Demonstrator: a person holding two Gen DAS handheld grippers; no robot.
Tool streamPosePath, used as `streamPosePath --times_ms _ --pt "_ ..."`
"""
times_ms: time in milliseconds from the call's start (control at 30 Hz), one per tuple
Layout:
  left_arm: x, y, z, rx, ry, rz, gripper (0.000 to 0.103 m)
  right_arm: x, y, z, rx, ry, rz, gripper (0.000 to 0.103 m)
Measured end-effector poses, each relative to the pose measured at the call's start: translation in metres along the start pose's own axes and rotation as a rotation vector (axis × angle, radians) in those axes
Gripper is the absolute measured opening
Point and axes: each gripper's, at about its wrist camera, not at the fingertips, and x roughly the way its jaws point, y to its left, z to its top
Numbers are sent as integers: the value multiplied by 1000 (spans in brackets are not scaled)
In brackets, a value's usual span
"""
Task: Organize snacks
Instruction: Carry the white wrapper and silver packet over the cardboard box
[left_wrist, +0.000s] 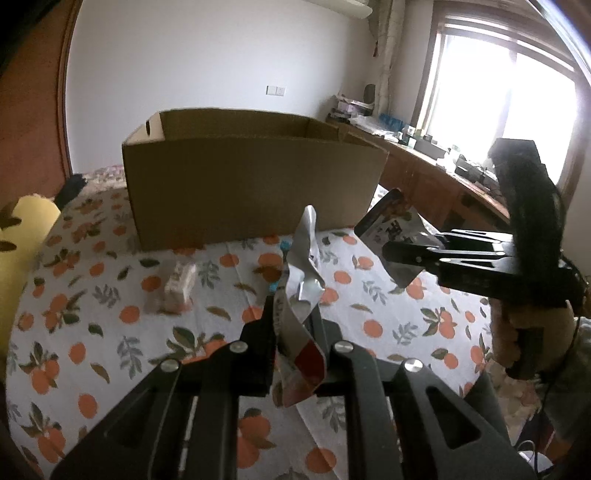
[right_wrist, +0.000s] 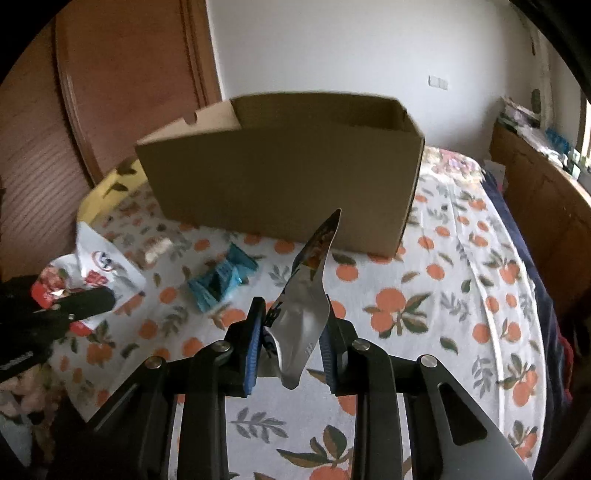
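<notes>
An open cardboard box (left_wrist: 251, 184) stands on the orange-print bed; it also shows in the right wrist view (right_wrist: 288, 184). My left gripper (left_wrist: 291, 317) is shut on a white and red snack packet (left_wrist: 301, 273), held above the bed in front of the box. That packet also shows at the left of the right wrist view (right_wrist: 99, 269). My right gripper (right_wrist: 295, 321) is shut on a silver foil snack packet (right_wrist: 306, 306), also held up before the box. It also shows in the left wrist view (left_wrist: 397, 236). A blue snack packet (right_wrist: 221, 277) and a small pale packet (left_wrist: 181, 284) lie on the bed.
A yellow pillow (left_wrist: 22, 236) lies at the bed's left edge. A wooden desk (left_wrist: 443, 181) with clutter runs under the window on the right. A wooden wardrobe (right_wrist: 92, 92) stands behind the box.
</notes>
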Motion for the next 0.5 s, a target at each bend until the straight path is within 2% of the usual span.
streamPosePath --times_ms 267,500 --pt "-12 6 46 32 -68 21 11 -30 12 37 -63 -77 28 26" --pt "-15 14 92 77 -123 53 11 -32 14 70 -107 -115 44 26"
